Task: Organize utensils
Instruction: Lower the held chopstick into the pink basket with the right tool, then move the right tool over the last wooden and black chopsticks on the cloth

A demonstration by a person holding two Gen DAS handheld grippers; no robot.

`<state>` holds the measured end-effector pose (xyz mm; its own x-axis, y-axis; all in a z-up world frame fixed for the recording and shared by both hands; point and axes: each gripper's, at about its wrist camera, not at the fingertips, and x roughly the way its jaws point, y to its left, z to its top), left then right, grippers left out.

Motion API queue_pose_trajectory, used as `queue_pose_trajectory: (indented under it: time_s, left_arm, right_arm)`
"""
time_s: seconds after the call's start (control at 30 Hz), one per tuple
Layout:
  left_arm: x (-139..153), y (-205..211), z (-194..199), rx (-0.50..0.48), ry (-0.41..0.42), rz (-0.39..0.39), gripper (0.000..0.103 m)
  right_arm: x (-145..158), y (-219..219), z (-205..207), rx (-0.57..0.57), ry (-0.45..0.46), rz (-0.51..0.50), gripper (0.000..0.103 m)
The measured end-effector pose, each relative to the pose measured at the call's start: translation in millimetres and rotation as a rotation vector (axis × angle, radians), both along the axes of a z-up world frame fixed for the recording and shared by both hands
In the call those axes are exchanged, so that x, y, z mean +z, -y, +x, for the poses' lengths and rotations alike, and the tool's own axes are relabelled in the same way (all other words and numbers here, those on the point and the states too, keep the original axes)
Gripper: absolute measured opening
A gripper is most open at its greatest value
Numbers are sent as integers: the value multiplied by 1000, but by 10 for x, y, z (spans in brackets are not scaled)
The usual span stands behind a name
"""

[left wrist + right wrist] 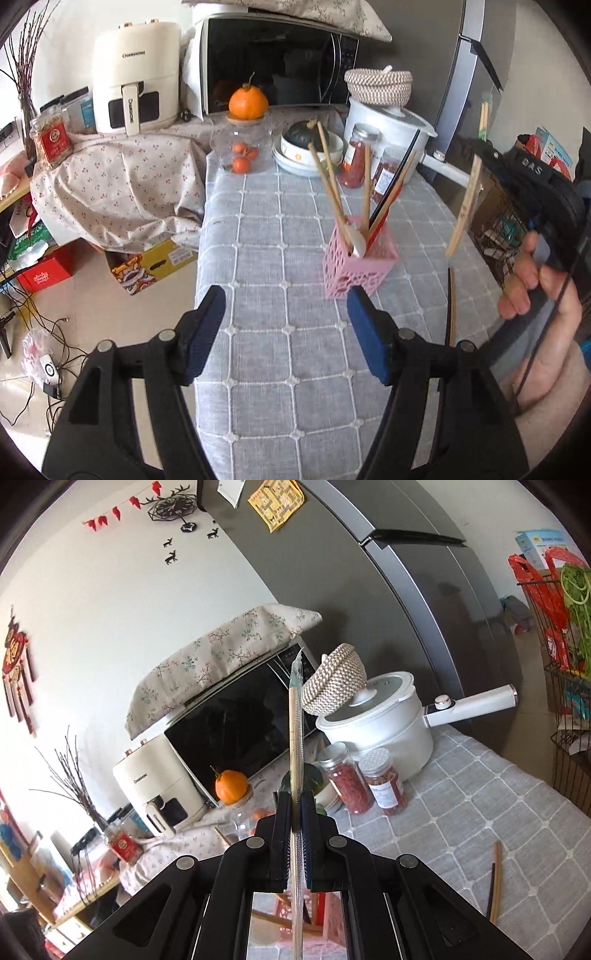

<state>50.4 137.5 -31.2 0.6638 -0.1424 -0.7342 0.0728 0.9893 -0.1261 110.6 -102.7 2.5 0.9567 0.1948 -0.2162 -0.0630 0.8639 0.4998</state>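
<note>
A pink lattice holder (360,264) stands on the grey checked tablecloth (280,229) and holds several chopsticks and a white spoon (357,242). My left gripper (286,317) is open and empty, low over the cloth just left of the holder. My right gripper (296,805) is shut on a wrapped pair of chopsticks (296,738); in the left wrist view the pair (463,210) hangs in the air to the right of the holder. Loose chopsticks (451,306) lie on the cloth right of the holder, also seen in the right wrist view (494,880).
At the back stand a microwave (273,62), an air fryer (135,74), a glass jar with an orange on top (245,144), stacked bowls (306,151), red-filled jars (356,158) and a white pot (388,123). A fridge (424,590) is on the right.
</note>
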Motion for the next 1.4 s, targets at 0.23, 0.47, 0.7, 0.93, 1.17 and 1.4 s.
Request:
queue_pose_trajectory:
  time_s: [0.23, 0.47, 0.7, 0.93, 1.17, 1.4]
  left_arm:
    - [-95, -147, -73, -49, -59, -12, 69]
    - [-159, -146, -34, -75, -93, -24, 69]
    - [-167, -95, 3, -81, -97, -13, 69]
    - [-275, -82, 70, -49, -118, 18, 69]
    - [-237, 131, 45, -91, -113, 4, 69]
    - [-268, 375, 30, -117, -125, 40, 76]
  right_arm:
    - [-248, -334, 195, -71, 99, -76, 5]
    - [-595, -548, 334, -138, 123, -168, 5]
    - [-900, -600, 283, -155, 80, -210, 7]
    - [-771, -540, 63, -128, 100, -209, 16]
    - [-421, -296, 0, -78, -5, -215, 36]
    - [-206, 13, -47, 12, -188, -258, 56]
